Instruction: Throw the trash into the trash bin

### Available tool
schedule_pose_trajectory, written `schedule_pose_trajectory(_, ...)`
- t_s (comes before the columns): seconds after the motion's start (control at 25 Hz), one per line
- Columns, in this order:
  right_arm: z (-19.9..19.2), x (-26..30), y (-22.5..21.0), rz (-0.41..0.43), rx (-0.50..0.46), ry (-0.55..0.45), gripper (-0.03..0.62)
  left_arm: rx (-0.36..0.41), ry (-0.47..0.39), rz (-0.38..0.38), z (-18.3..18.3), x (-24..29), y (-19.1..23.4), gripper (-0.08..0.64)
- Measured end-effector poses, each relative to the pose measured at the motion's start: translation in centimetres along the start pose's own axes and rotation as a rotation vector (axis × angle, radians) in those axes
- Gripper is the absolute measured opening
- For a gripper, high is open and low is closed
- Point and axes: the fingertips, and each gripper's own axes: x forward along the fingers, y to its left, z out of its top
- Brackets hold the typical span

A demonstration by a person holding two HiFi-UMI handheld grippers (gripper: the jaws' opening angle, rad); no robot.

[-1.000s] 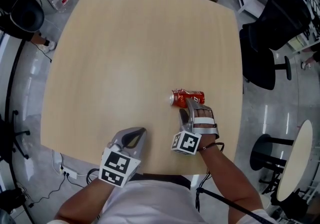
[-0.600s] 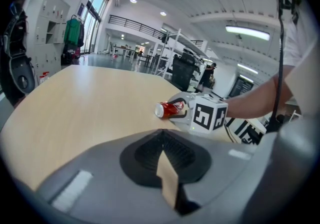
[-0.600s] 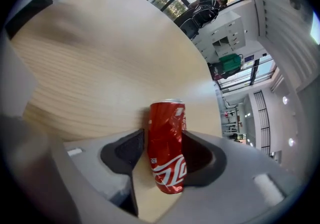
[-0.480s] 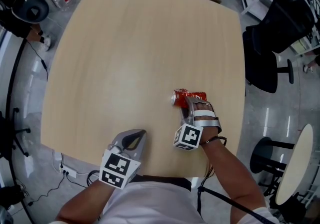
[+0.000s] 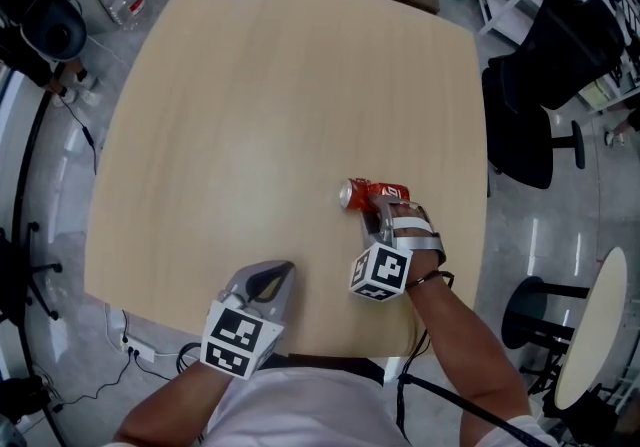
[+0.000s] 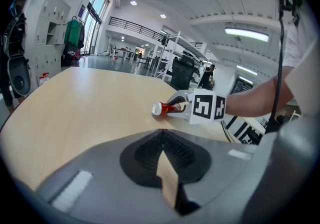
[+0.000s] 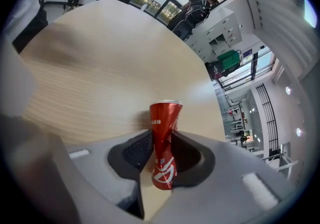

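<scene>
The right gripper [image 7: 161, 140] has just been closing, and its pads now pinch the waist of the crushed red can [image 7: 164, 115], one on each side, with the can's top poking out past the tips. Its marker cube [image 5: 381, 272] sits back toward the wrist. The can lies on its side low over the wood, right of the middle and toward the near edge of the pale wooden table [image 5: 250, 85]; whether it touches I can't tell. The left gripper [image 6: 161, 140] hangs at the near edge, left of its partner, jaws together and nothing between them. Off the table's far right stands a black office chair [image 5: 545, 65].
</scene>
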Motion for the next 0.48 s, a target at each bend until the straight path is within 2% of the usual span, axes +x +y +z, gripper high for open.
schedule_pose_trajectory(0.2,1.3,-2.0,-0.7,-0.028,0.152,-0.045,0.1,0.019,-0.03,-0.019,0.6,-0.8,-0.1,0.008)
schedule_pose_trajectory(0.48,3.1,-5.7,-1.0,-0.072,0.308,-0.073,0.098,0.064,-0.043,-0.055,1.1,-2.7,0.0,0.008)
